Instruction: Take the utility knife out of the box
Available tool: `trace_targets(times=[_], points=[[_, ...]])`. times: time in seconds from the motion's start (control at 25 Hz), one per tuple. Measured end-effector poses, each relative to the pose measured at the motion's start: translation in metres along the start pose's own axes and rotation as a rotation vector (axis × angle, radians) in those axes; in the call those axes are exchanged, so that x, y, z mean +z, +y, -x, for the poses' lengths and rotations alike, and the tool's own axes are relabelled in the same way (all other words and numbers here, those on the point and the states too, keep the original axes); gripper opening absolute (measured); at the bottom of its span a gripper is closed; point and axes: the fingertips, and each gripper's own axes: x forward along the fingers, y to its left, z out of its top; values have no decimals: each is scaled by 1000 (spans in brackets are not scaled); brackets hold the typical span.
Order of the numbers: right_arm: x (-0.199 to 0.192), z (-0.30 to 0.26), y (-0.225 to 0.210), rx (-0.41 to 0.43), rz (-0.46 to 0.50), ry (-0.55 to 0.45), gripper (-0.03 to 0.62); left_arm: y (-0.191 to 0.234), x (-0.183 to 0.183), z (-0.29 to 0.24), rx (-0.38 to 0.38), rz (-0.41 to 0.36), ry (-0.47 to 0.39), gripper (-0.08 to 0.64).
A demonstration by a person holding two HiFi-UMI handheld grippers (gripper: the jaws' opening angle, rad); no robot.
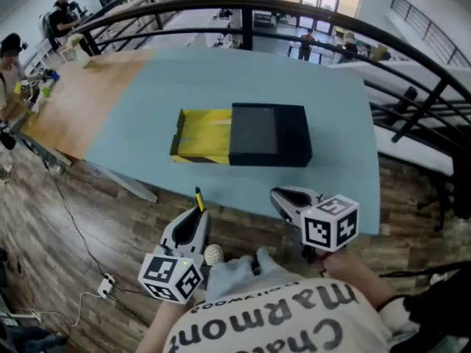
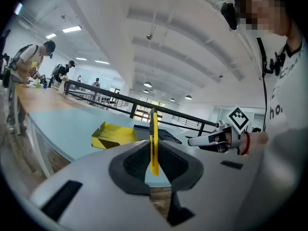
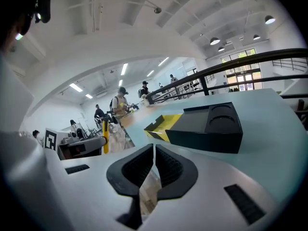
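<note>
A yellow utility knife (image 2: 154, 141) stands upright between the pads of my left gripper (image 2: 154, 150), which is shut on it. In the head view the knife (image 1: 199, 198) pokes out of the left gripper (image 1: 199, 212) just off the table's near edge. The box (image 1: 246, 134) lies mid-table, its yellow tray (image 1: 199, 133) slid out to the left of the black sleeve (image 1: 268, 132). My right gripper (image 1: 283, 197) hovers over the near edge, jaws together and empty. In the right gripper view its jaws (image 3: 154, 150) point at the box (image 3: 207, 124).
The light blue table (image 1: 132, 116) has a wooden part (image 1: 81, 101) at far left. A black railing (image 1: 309, 17) curves behind it. People work at the far left end (image 1: 15, 72). Cables and a power strip (image 1: 107, 284) lie on the wooden floor.
</note>
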Motion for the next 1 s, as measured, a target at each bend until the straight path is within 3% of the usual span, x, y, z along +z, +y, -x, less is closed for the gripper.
trace_targets(times=[0.48, 1.0], points=[[-18, 34, -5, 43, 23, 16, 41, -37, -16, 19, 61, 7, -14, 46], [-21, 30, 2, 62, 34, 23, 41, -35, -16, 28, 79, 2, -27, 46]])
